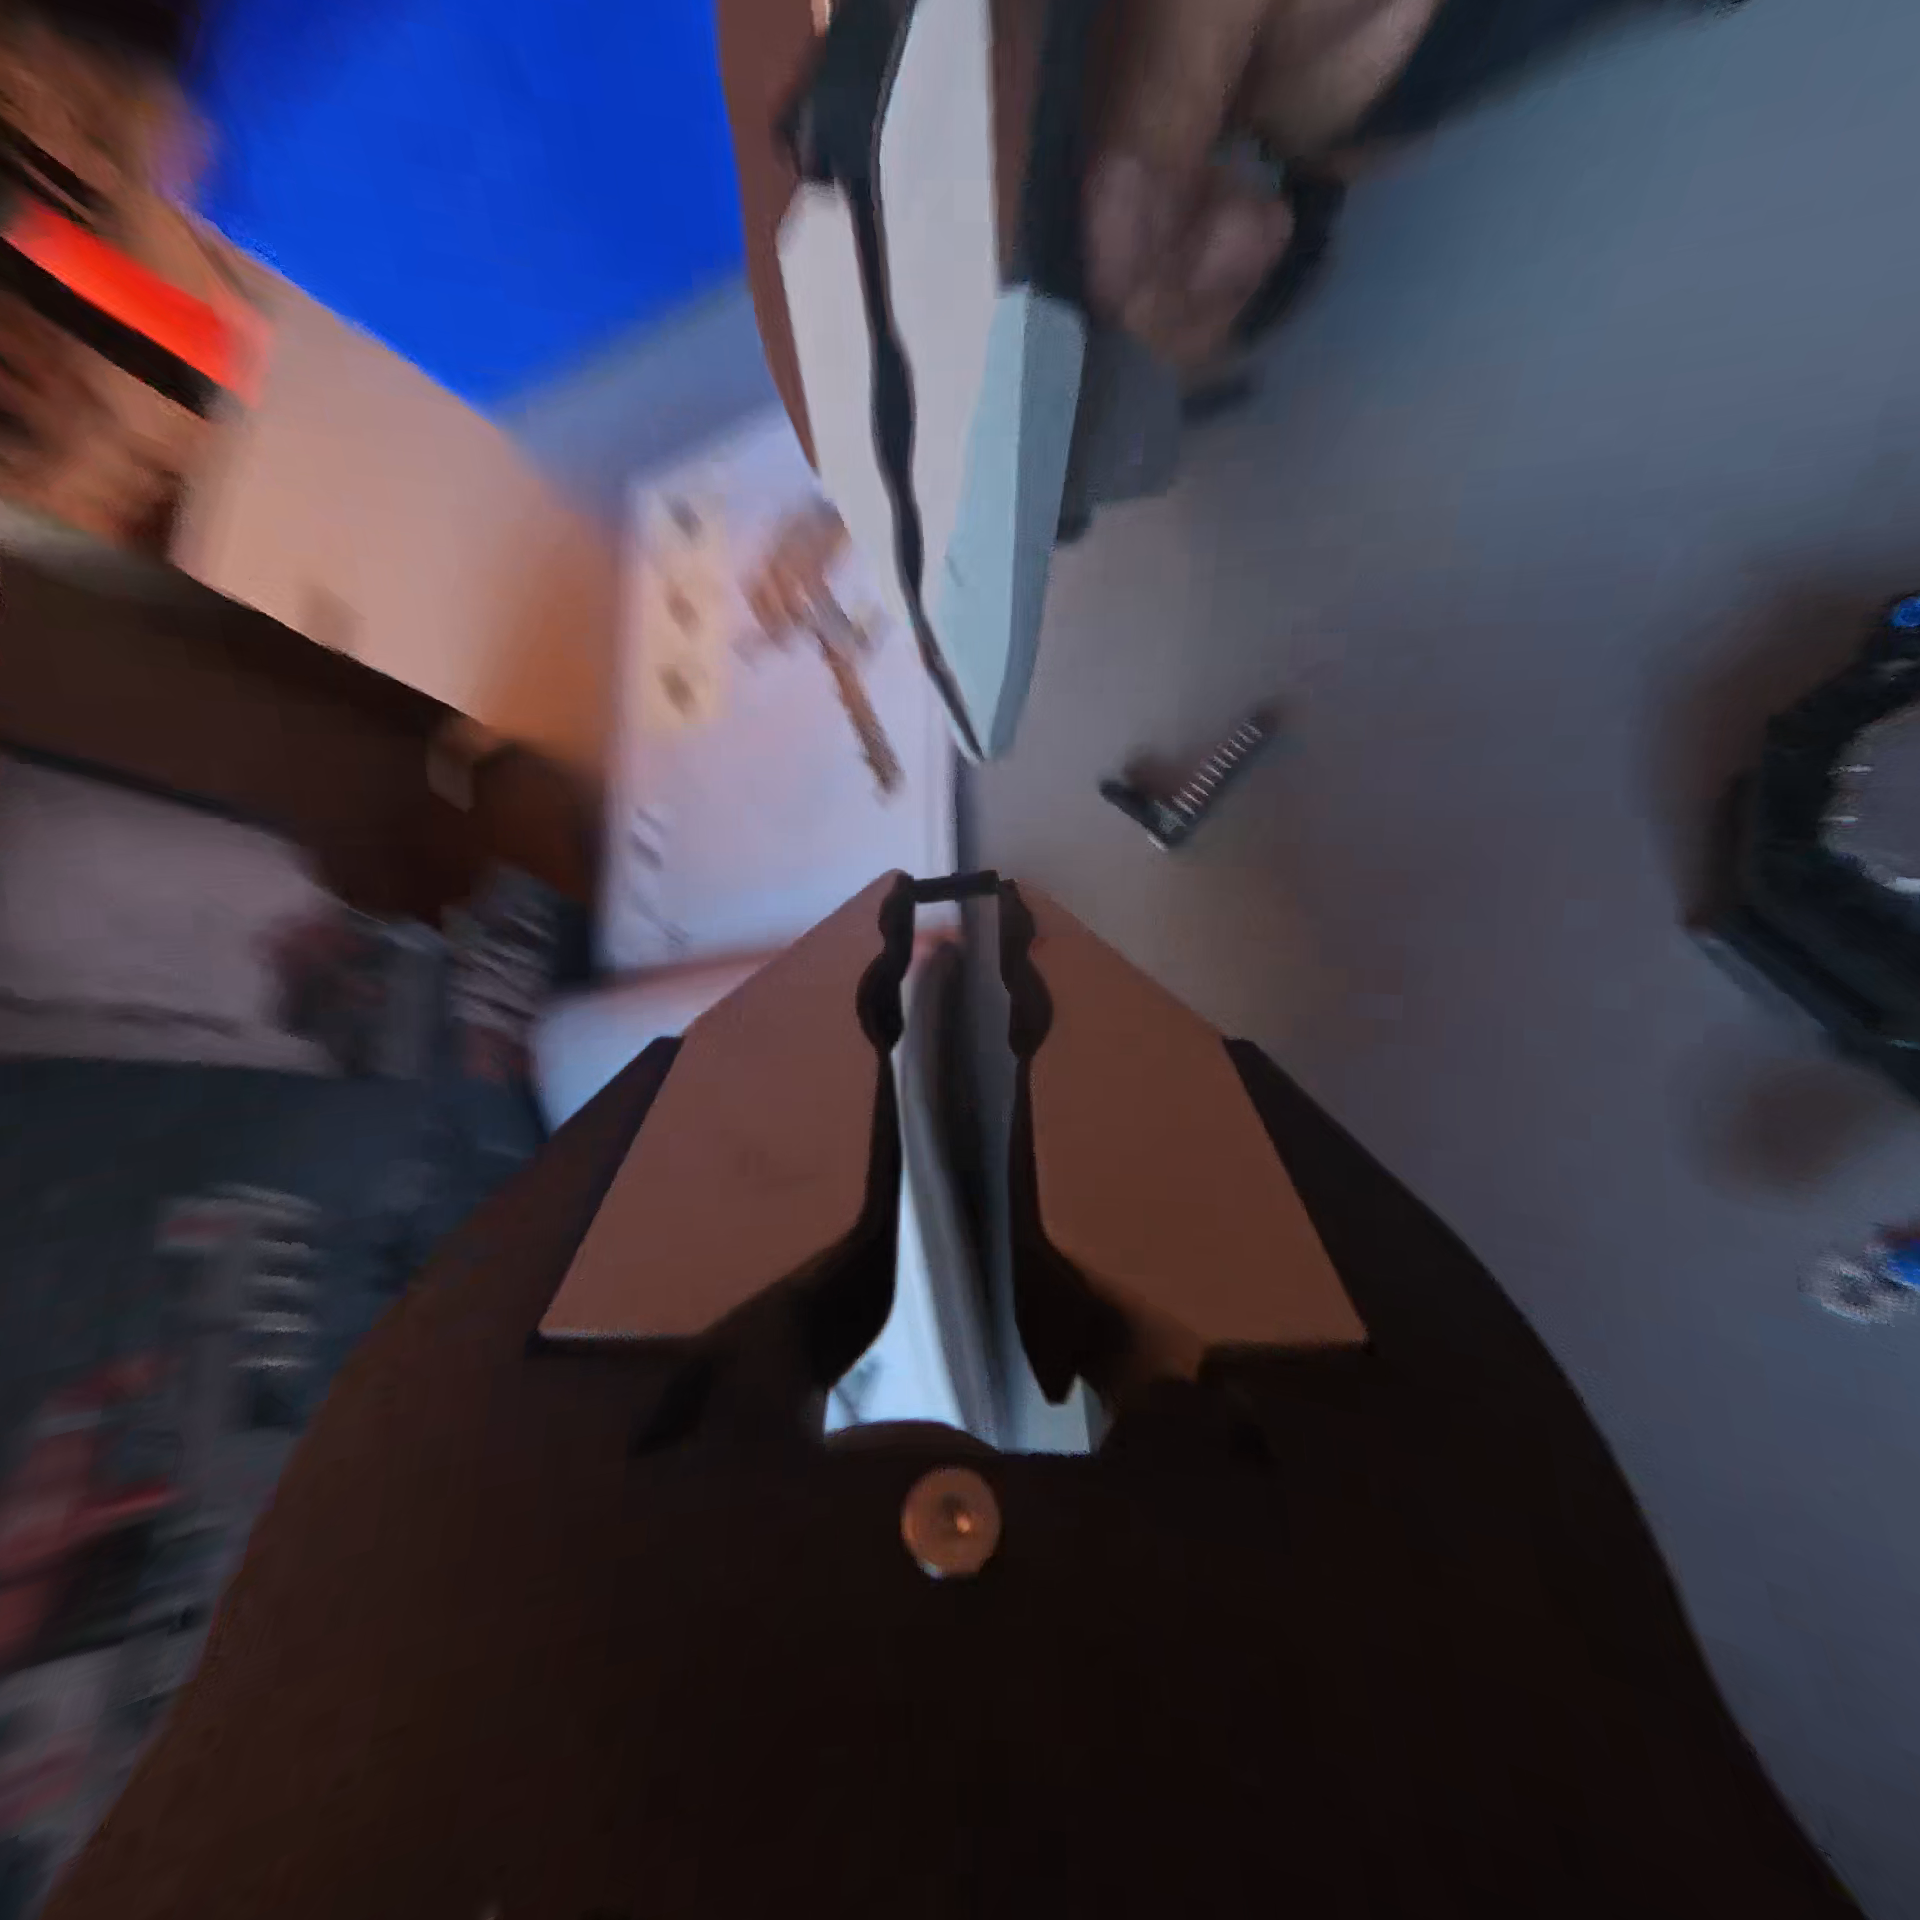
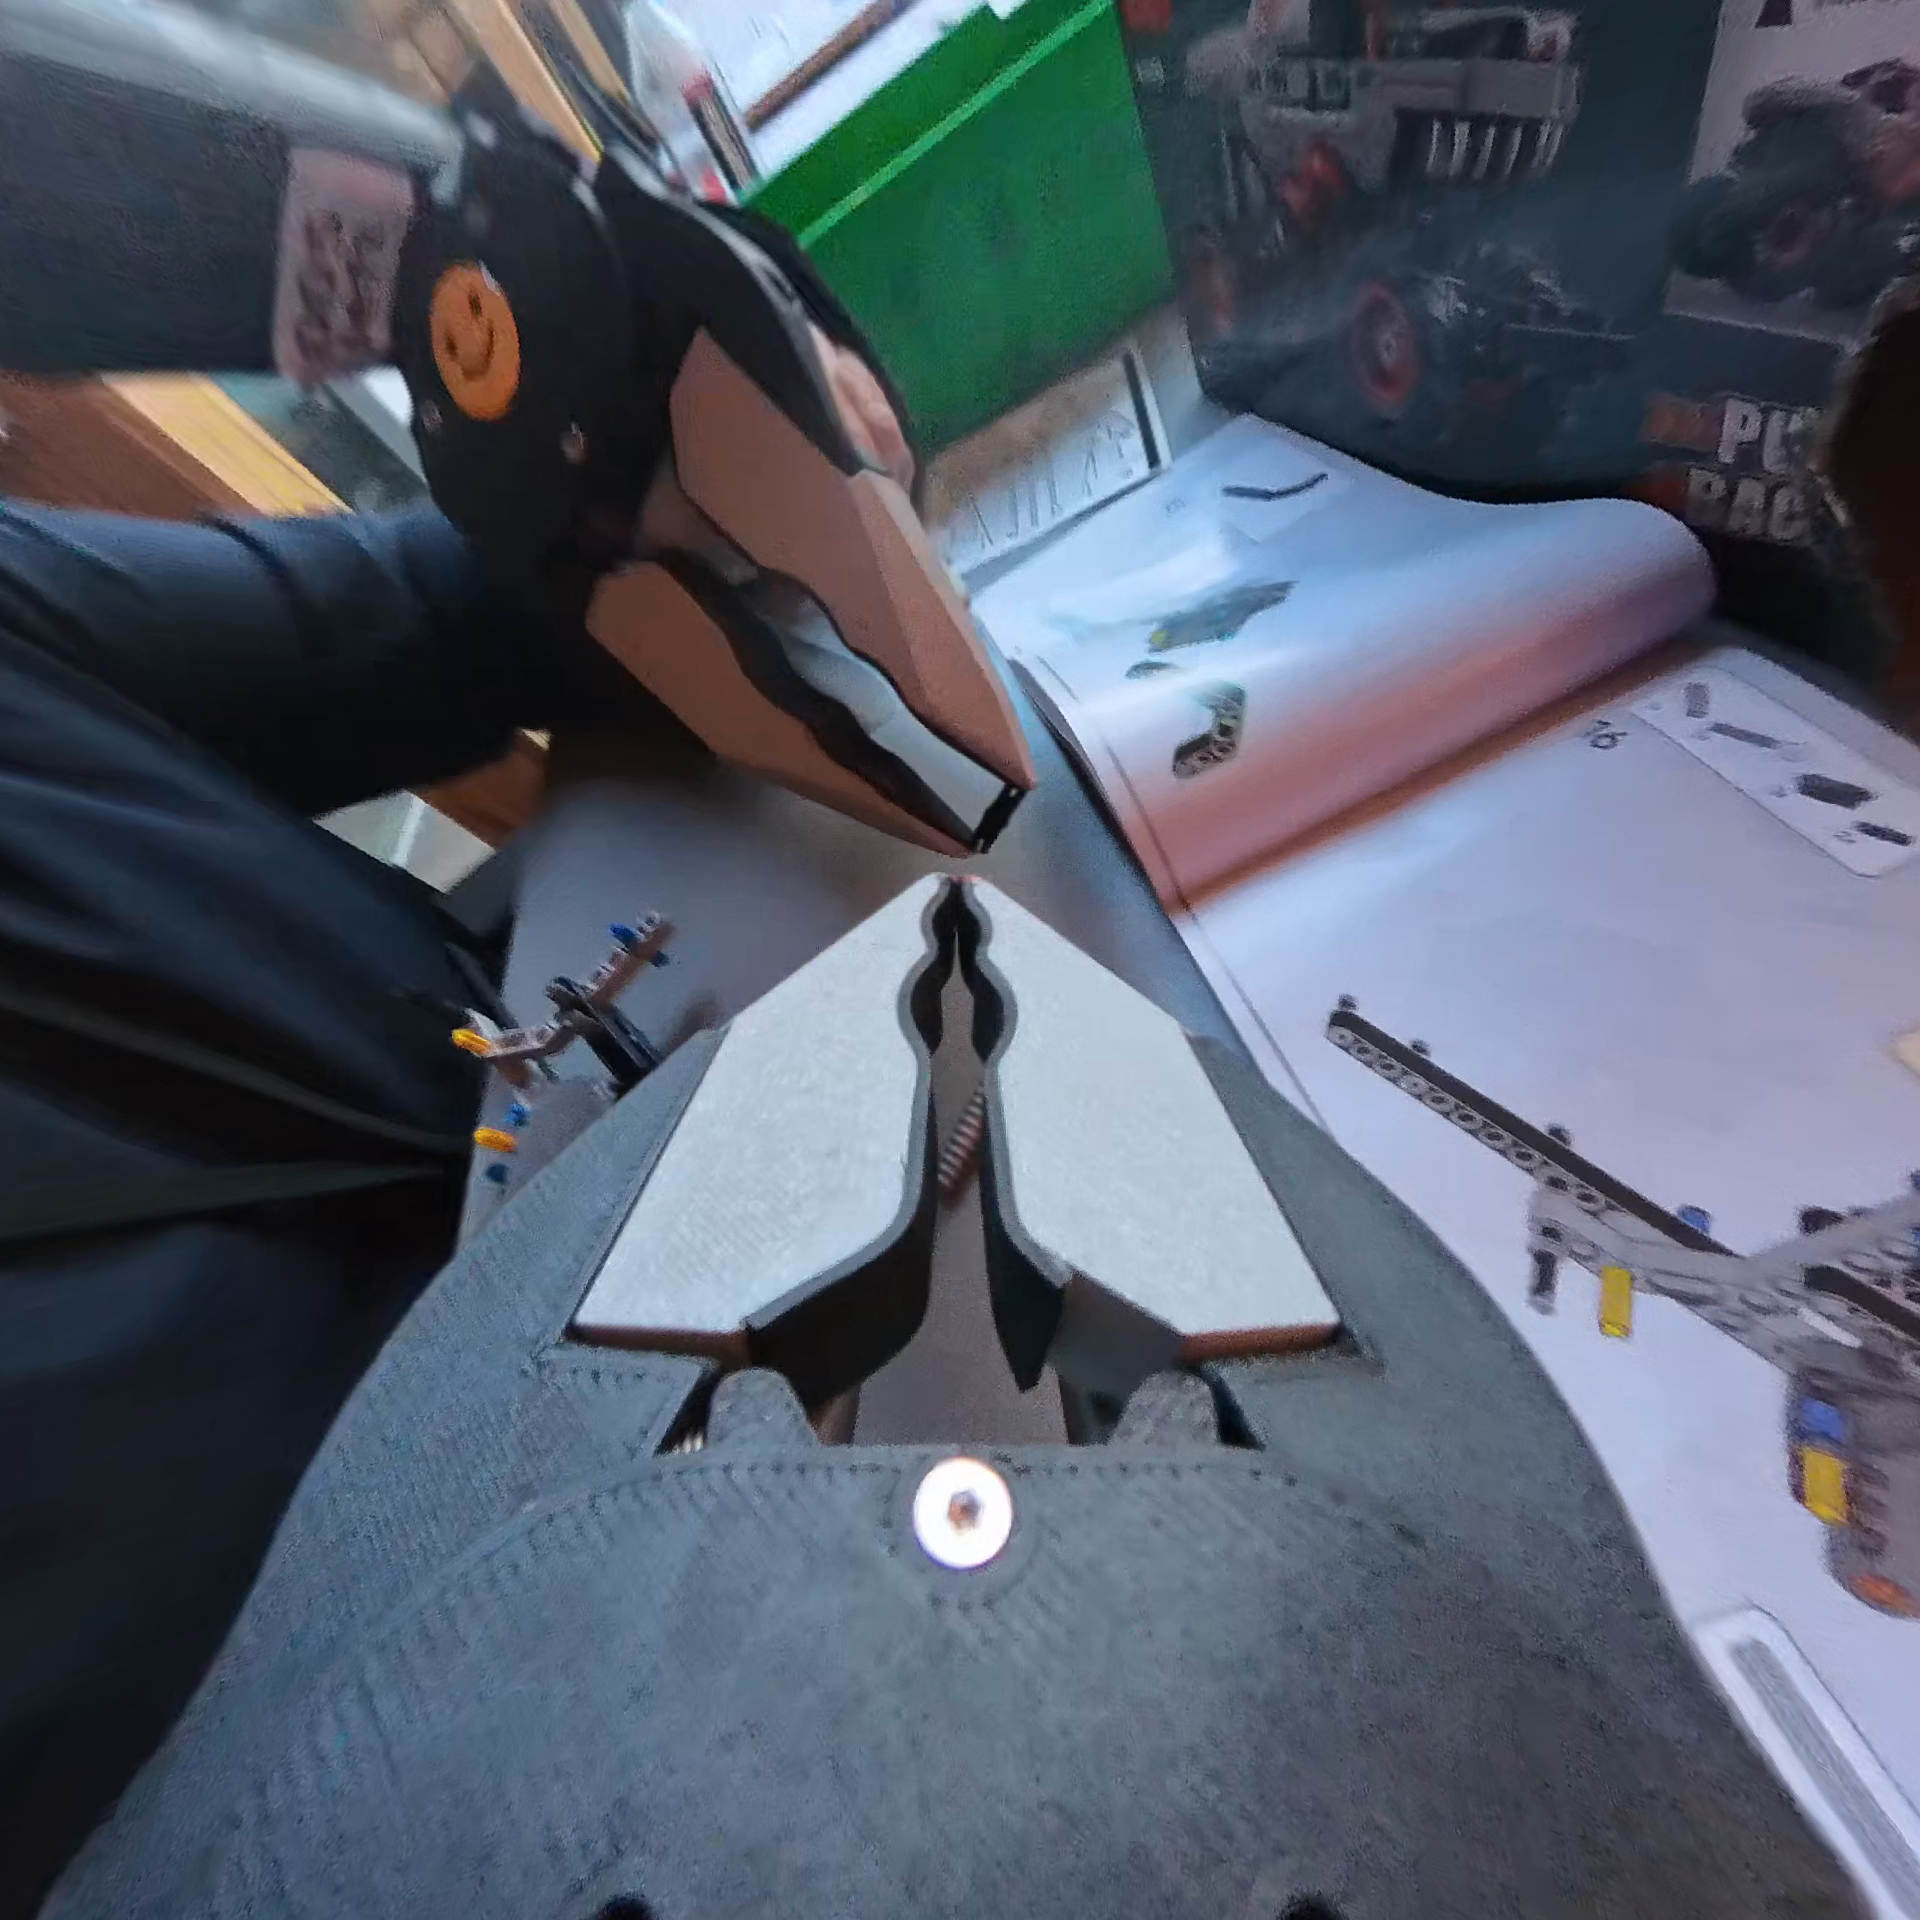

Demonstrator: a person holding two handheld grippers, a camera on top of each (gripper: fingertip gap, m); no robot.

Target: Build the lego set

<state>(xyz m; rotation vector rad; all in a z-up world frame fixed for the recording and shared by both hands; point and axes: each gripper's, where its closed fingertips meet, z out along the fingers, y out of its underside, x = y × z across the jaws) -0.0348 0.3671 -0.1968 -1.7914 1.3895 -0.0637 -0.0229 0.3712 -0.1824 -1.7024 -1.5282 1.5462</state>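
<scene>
My left gripper [image 1: 954,885] has orange fingers and is shut on a thin black Lego piece [image 1: 954,883], held crosswise between its tips above the grey table. It also shows in the right wrist view [image 2: 992,821], still holding the piece [image 2: 1000,814]. My right gripper [image 2: 956,883] has grey fingers, is shut and looks empty. Its tips point at the left gripper's tips, a short gap apart; it also shows in the left wrist view [image 1: 971,727]. A partly built grey and black chassis [image 2: 1766,1299] with a long black beam [image 2: 1507,1132] lies on the right.
An open instruction booklet [image 2: 1351,644] lies ahead, with the set's box [image 2: 1455,208] and a green box [image 2: 966,208] behind it. A small spring piece [image 1: 1195,779] and a black tyre [image 1: 1818,883] lie on the table. A small sub-assembly with blue pins [image 2: 592,1008] sits at the left.
</scene>
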